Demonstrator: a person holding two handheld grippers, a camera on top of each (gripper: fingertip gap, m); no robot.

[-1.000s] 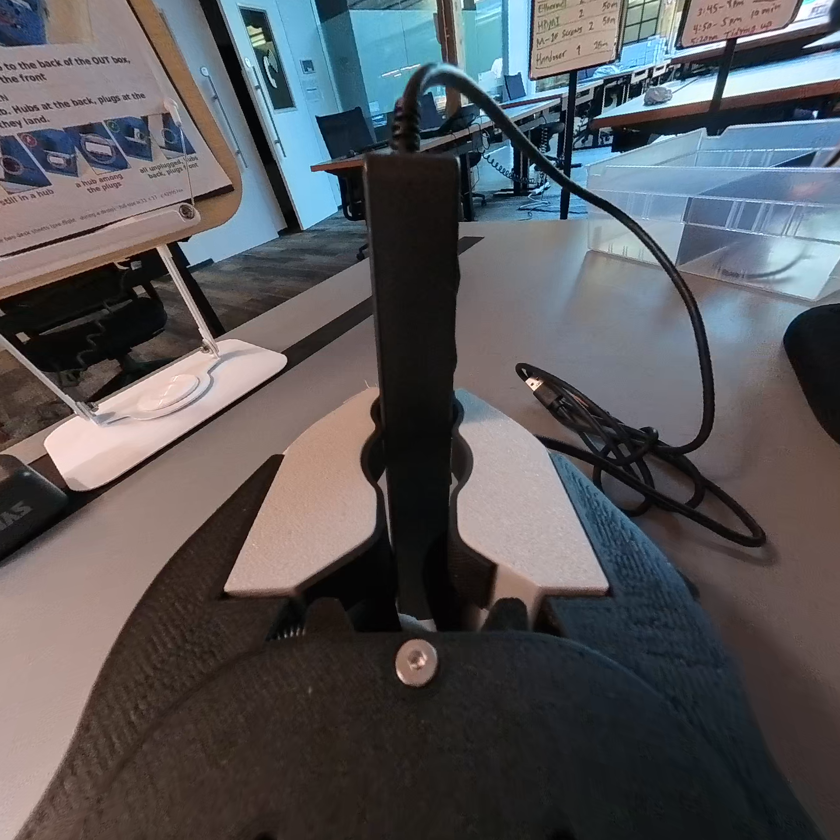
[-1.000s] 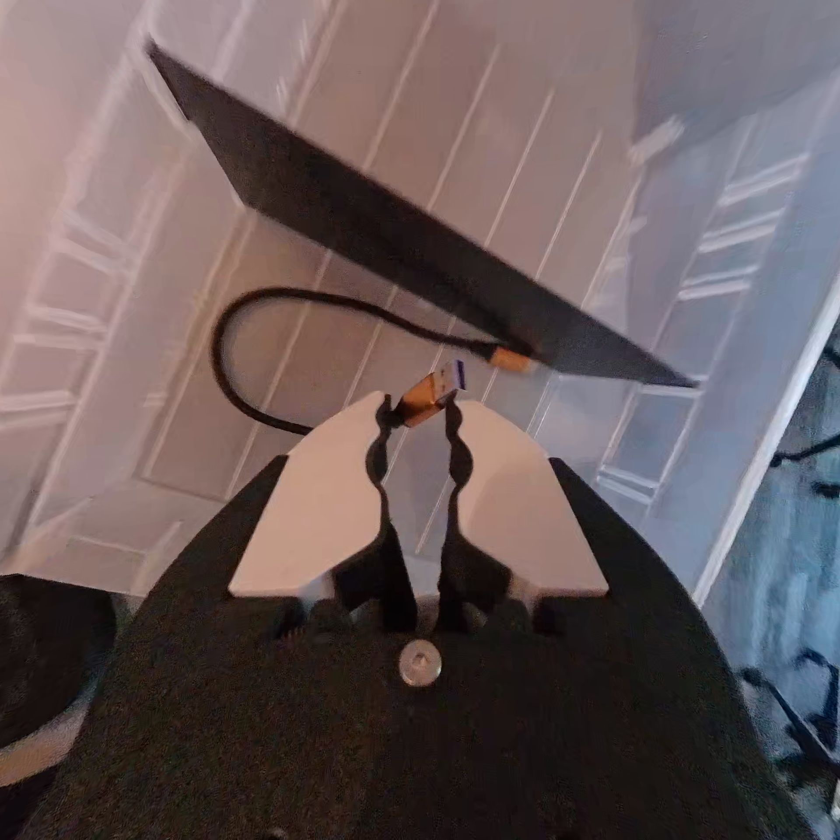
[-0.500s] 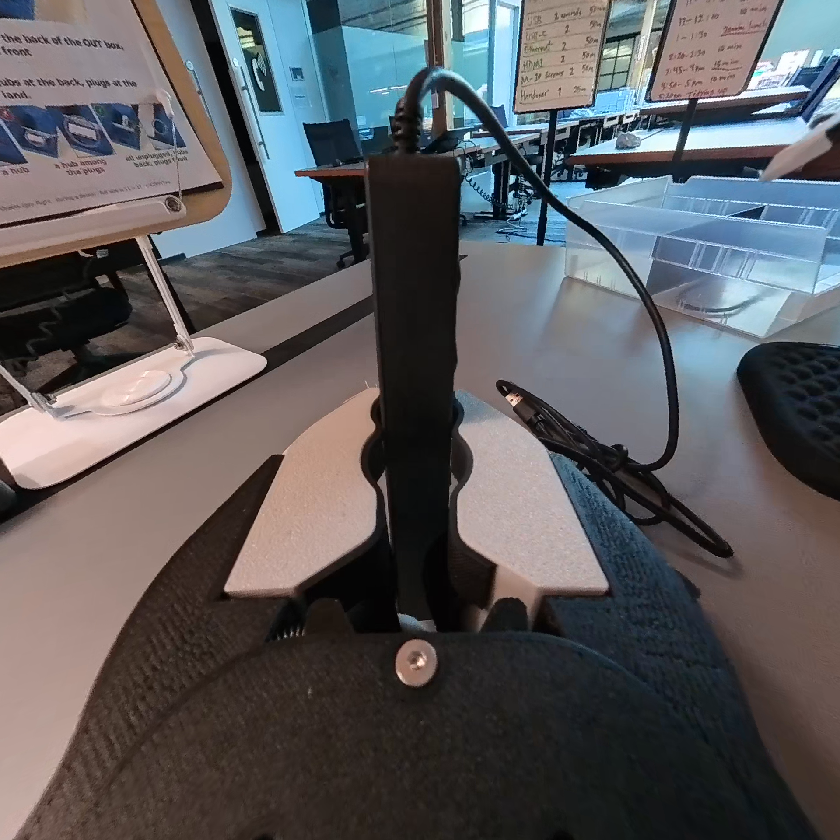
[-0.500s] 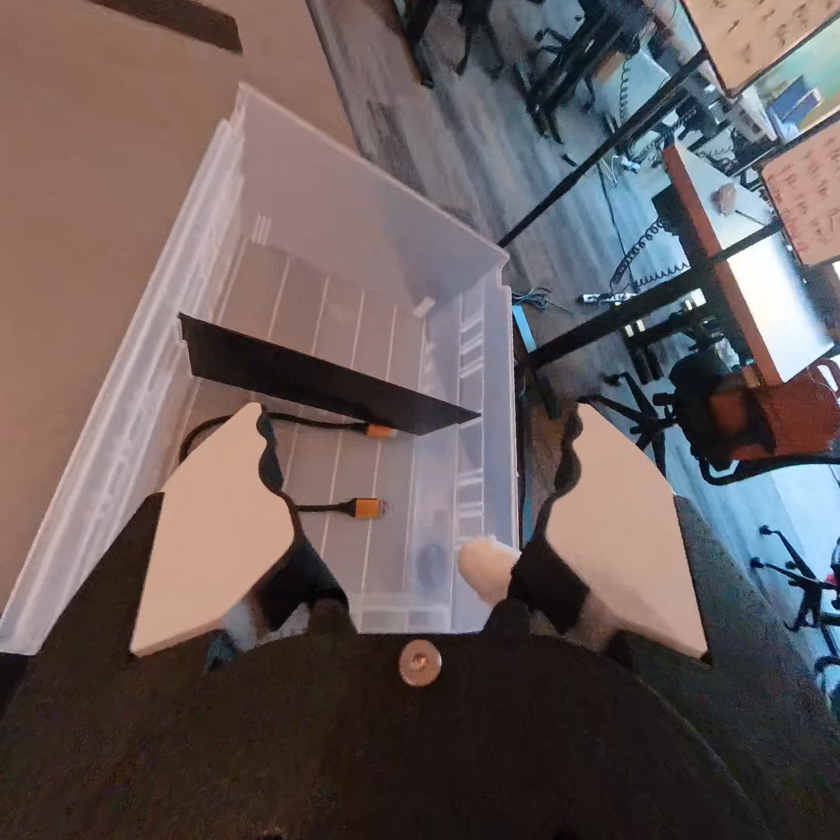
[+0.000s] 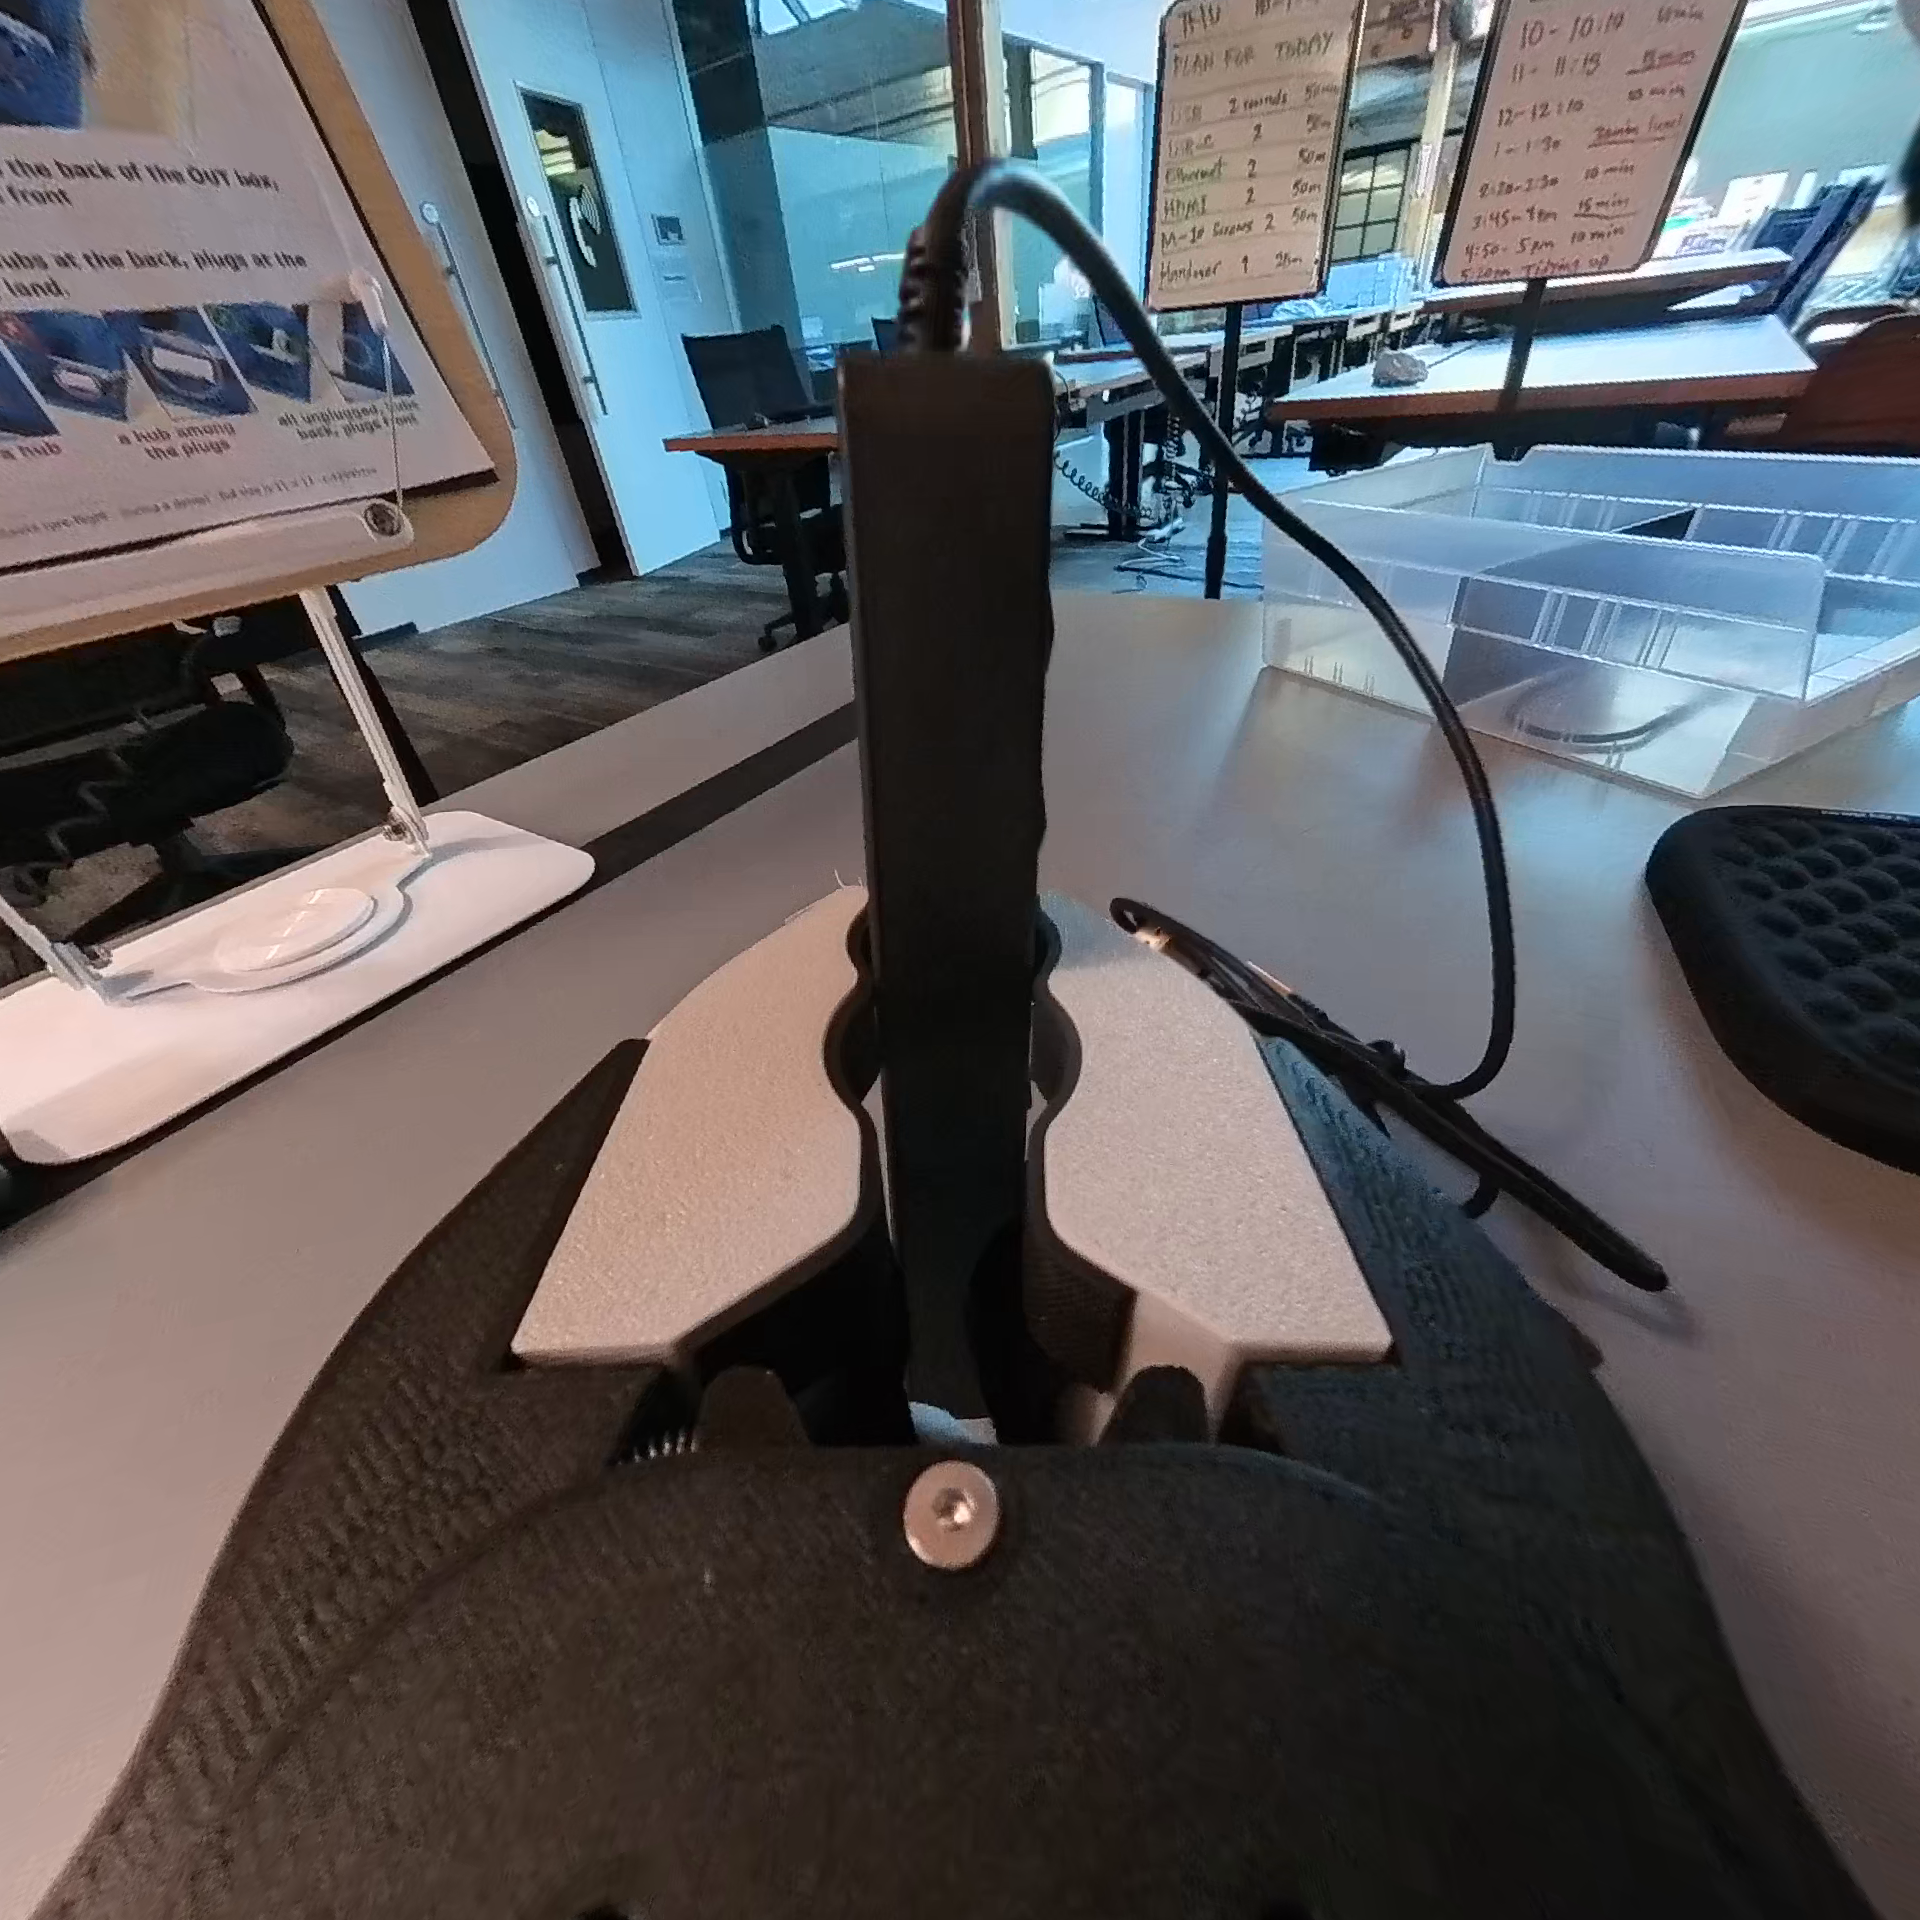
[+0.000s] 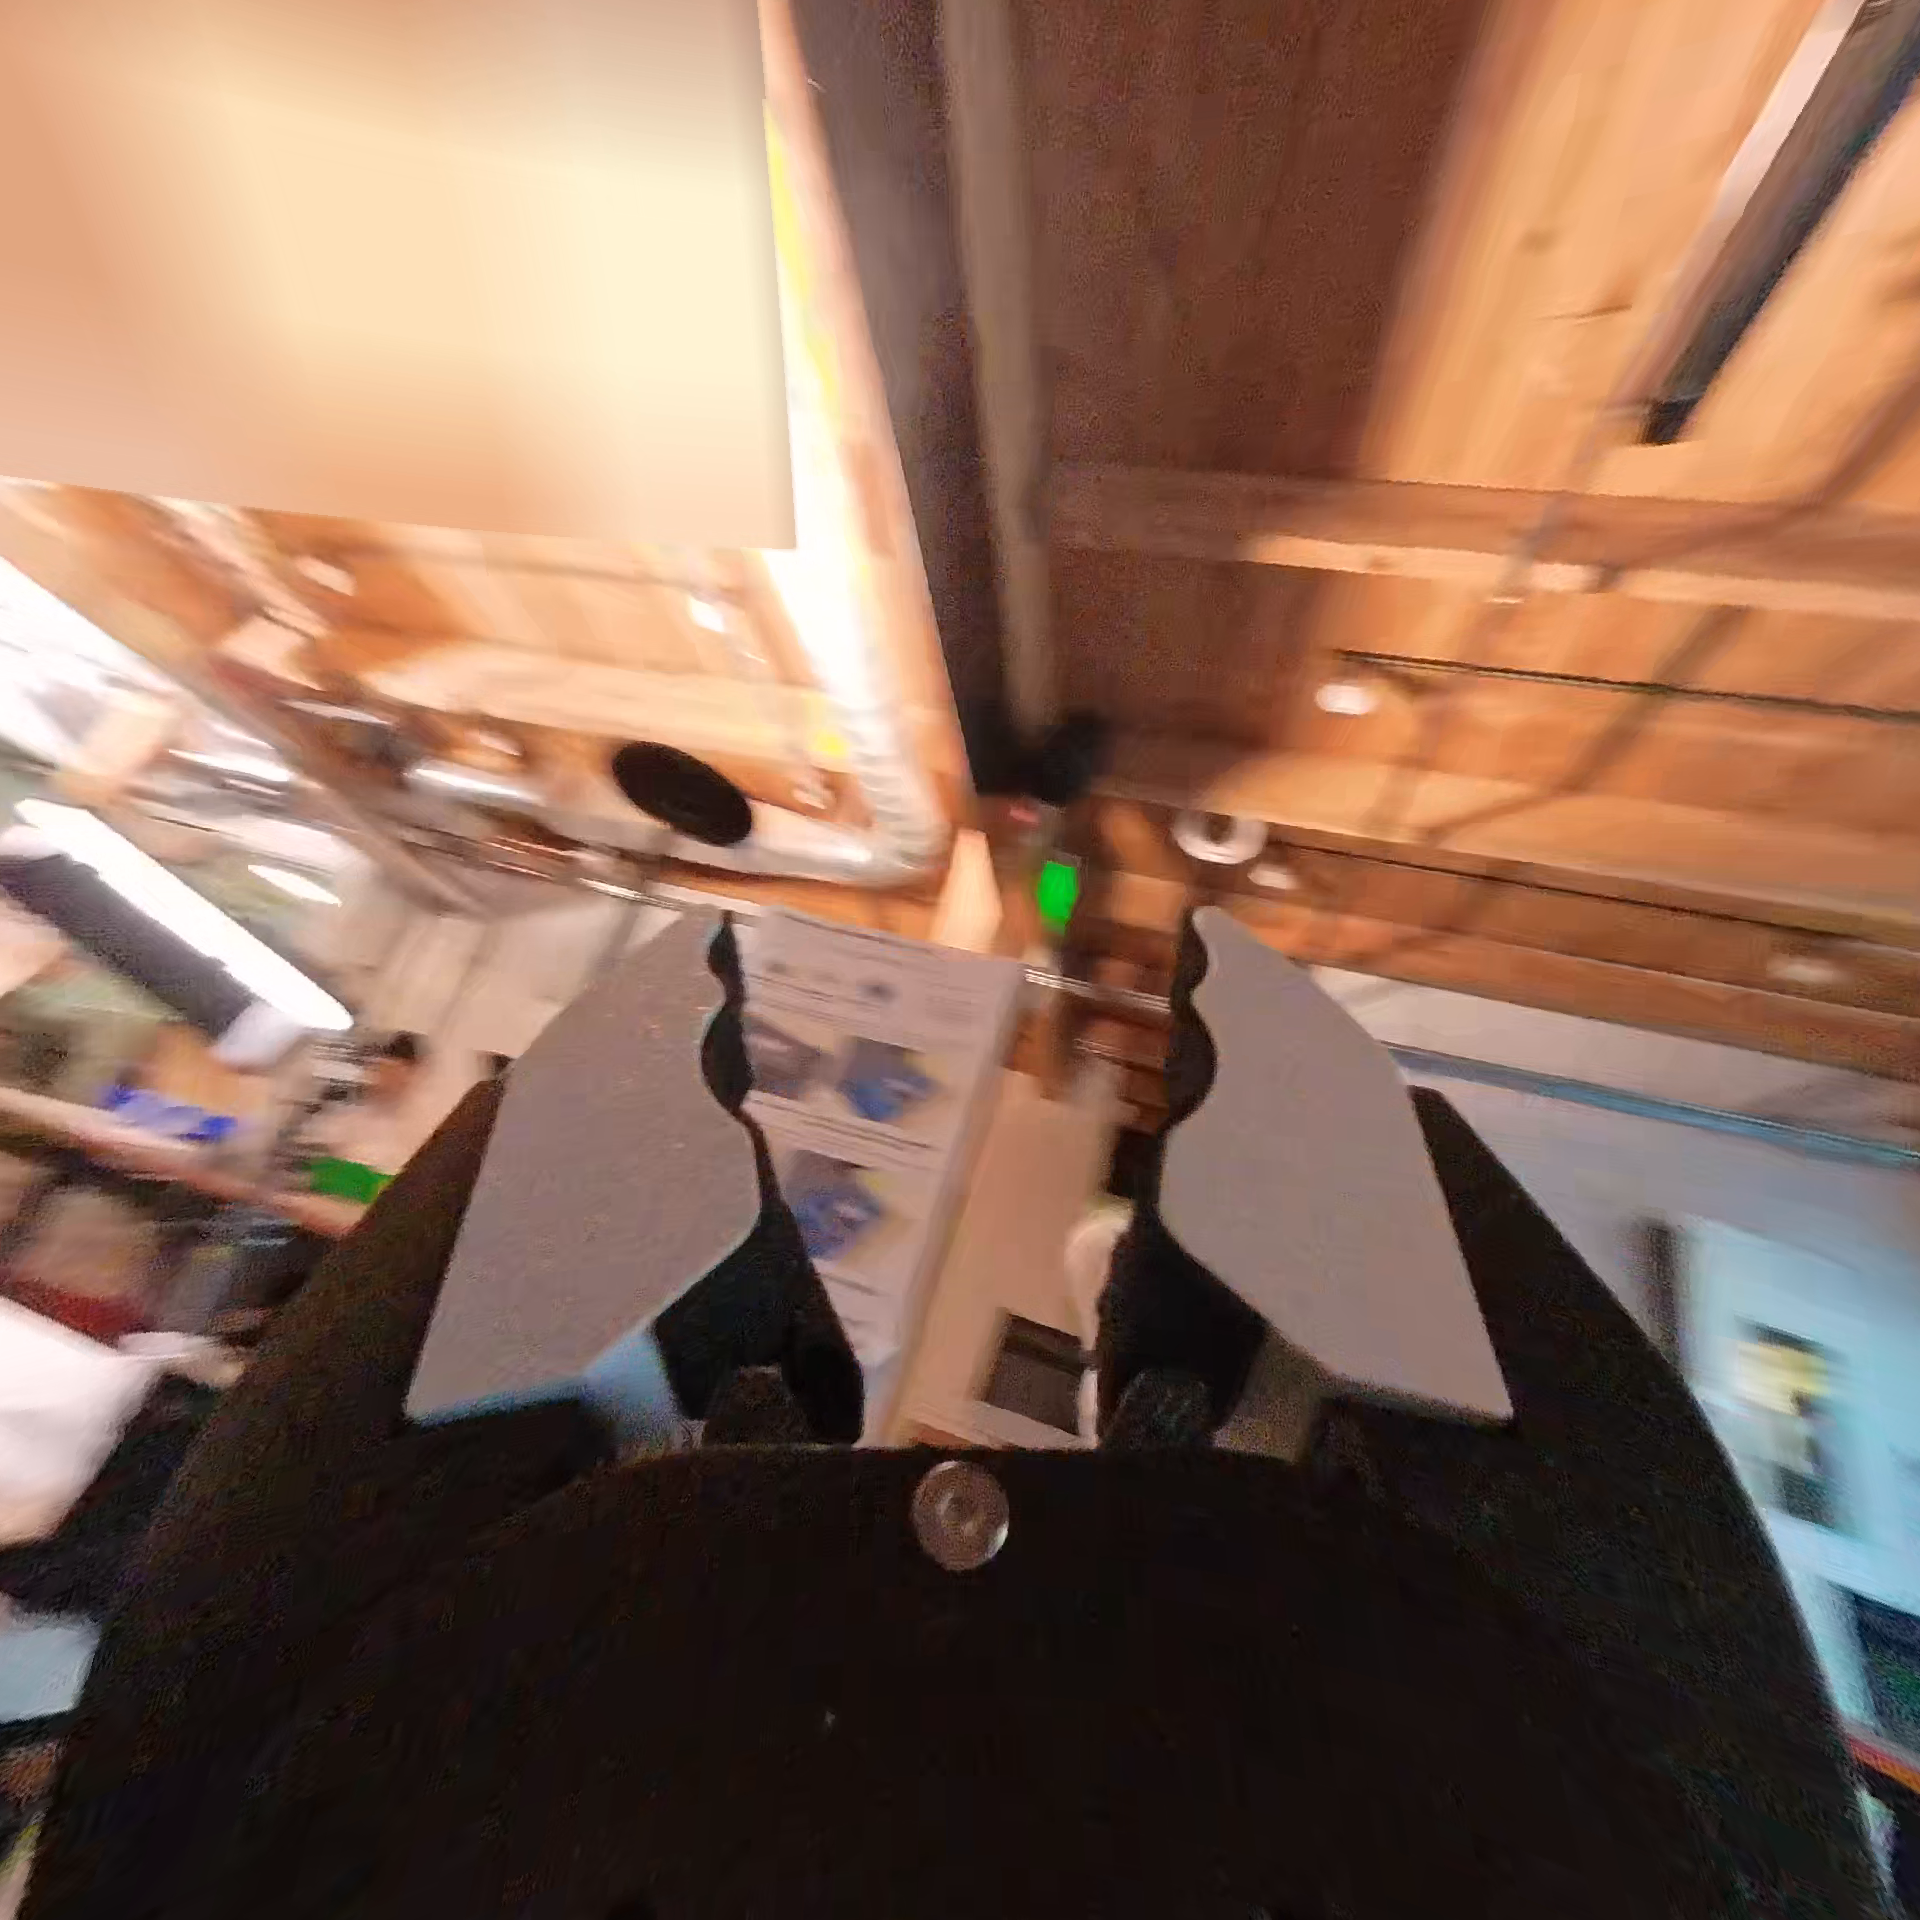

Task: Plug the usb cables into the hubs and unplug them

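Observation:
My left gripper (image 5: 951, 940) is shut on a black USB hub (image 5: 945, 644), which stands upright between the fingers. The hub's black cable (image 5: 1382, 644) arcs from its top down to a coiled bundle (image 5: 1382, 1070) on the grey table (image 5: 1247, 790) on the right. My right gripper (image 6: 956, 935) is open and empty; it is tilted up toward a wooden ceiling, and its view is blurred. No cable or hub shows in the right wrist view.
A clear plastic bin (image 5: 1621, 613) with a dark cable inside sits at the back right. A black mesh pad (image 5: 1808, 966) lies at the right. An instruction sheet on a white stand (image 5: 260, 935) is at the left; it also shows in the right wrist view (image 6: 883, 1081).
My right gripper let go of the orange USB plug in the bin, opened, and swung up away from the bin toward the ceiling. My left gripper still holds the hub; its view shifted slightly.

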